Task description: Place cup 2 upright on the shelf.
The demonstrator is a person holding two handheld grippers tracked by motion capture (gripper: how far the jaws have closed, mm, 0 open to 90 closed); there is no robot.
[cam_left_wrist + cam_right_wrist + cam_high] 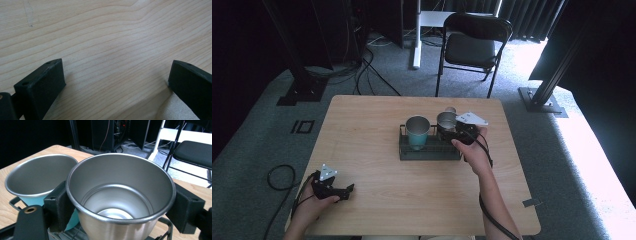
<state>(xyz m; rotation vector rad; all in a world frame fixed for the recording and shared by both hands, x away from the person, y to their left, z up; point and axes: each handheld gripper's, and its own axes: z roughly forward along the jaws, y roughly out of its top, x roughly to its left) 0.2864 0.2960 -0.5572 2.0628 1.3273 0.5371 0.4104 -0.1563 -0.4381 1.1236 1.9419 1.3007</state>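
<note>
Right gripper (120, 207) clamps steel cup (120, 192) by outer wall, over rack (429, 150) beside teal cup (417, 131). Likely light, rigid, slippery; grip below rim. Left gripper (116, 82) wide open, empty, on table (377, 125).

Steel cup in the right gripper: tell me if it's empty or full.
Empty. In the right gripper view the steel cup stands upright between the right gripper jaws, and its bare shiny bottom shows, with nothing inside.
</note>
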